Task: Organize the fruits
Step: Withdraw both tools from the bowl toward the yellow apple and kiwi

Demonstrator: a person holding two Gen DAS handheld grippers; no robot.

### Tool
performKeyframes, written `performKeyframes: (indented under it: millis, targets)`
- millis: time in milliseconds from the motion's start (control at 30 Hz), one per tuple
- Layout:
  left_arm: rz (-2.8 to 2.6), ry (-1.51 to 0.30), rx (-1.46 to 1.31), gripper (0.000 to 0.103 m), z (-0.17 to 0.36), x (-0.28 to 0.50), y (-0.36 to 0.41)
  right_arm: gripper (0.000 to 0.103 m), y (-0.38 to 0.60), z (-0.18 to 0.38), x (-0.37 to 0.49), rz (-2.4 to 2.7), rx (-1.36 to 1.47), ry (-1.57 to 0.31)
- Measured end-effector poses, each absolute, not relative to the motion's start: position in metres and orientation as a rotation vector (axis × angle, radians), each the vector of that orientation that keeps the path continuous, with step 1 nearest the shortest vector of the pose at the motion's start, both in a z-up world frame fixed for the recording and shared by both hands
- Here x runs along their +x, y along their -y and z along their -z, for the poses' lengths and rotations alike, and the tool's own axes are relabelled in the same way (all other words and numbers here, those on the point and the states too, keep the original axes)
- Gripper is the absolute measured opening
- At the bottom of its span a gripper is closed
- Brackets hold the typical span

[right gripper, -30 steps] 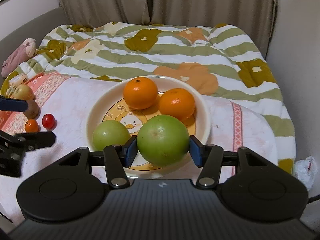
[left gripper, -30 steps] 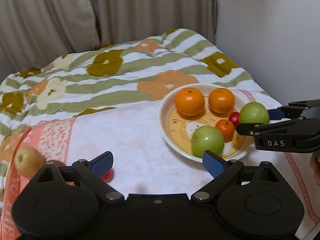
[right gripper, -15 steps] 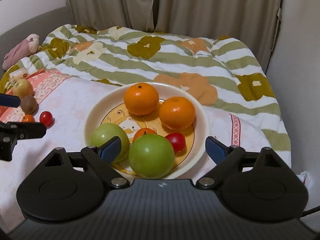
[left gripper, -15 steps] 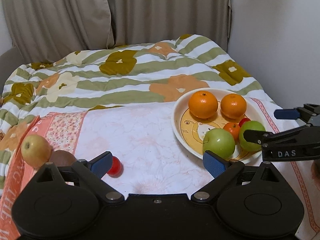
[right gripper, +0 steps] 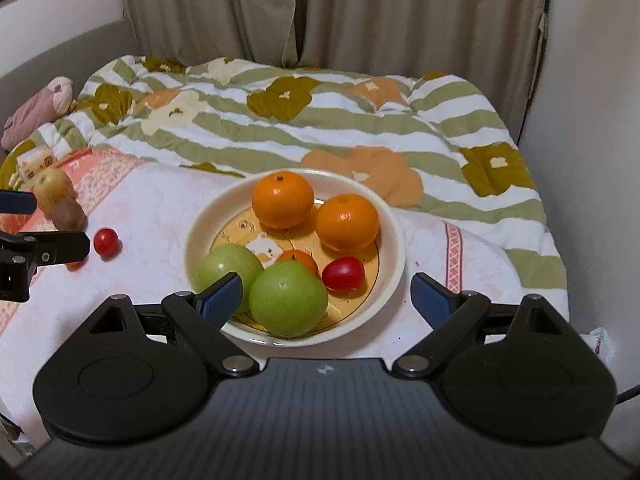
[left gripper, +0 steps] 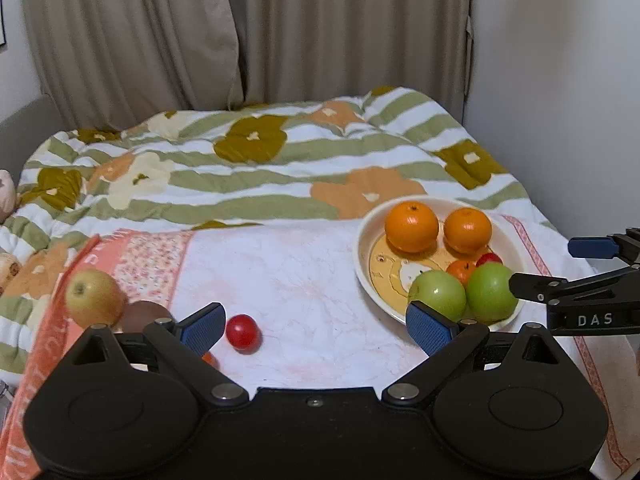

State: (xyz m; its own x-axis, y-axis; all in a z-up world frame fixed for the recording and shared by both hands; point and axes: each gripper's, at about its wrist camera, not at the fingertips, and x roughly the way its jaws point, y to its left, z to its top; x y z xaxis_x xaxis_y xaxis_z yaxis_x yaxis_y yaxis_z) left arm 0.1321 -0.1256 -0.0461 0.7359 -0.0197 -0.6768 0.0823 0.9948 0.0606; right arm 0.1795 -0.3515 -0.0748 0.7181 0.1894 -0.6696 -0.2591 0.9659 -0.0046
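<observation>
The right gripper (right gripper: 326,300) stands with its jaws spread wide and holds nothing; a green apple (right gripper: 288,299) sits in the gap between the blue pads, touching neither, at the near edge of the plate (right gripper: 394,240); a second green apple (right gripper: 230,266) lies just behind the left pad; beyond them, on the same plate, are a small orange fruit (right gripper: 299,260), a red tomato (right gripper: 343,274) and two oranges, one (right gripper: 282,199) toward the far rim and the other (right gripper: 346,222) to its right. The left gripper (left gripper: 316,326) is likewise wide open and empty (it hangs over bare pink cloth (left gripper: 288,280)); just ahead of its left pad lies a red tomato (left gripper: 241,331), with a bit of orange fruit (left gripper: 209,358) showing under that pad; further left a yellow apple (left gripper: 93,298) touches a brown kiwi (left gripper: 142,314); the plate is off to its right, with the right gripper's fingers beside it; beyond both lies a striped floral quilt (left gripper: 260,176).
</observation>
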Motion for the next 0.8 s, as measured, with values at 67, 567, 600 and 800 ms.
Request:
performKeyframes:
  millis: [67,567,600,800]
  targets:
    - [0.037,-0.729,0.092,0.099,0.040,0.126,0.123,0.103,0.351,0.066,0.176,-0.246,-0.095,-0.723]
    - [-0.167,-0.636,0.067,0.101,-0.001,0.072,0.065,0.103,0.319,0.012,0.150,-0.321,-0.071,-0.674]
    - [-0.178,-0.630,0.062,0.101,-0.003,0.070,0.058,0.103,0.312,0.009,0.148,-0.330,-0.069,-0.669]
    - [-0.215,-0.600,0.064,0.101,-0.013,0.064,0.018,0.103,0.274,-0.006,0.140,-0.365,-0.056,-0.644]
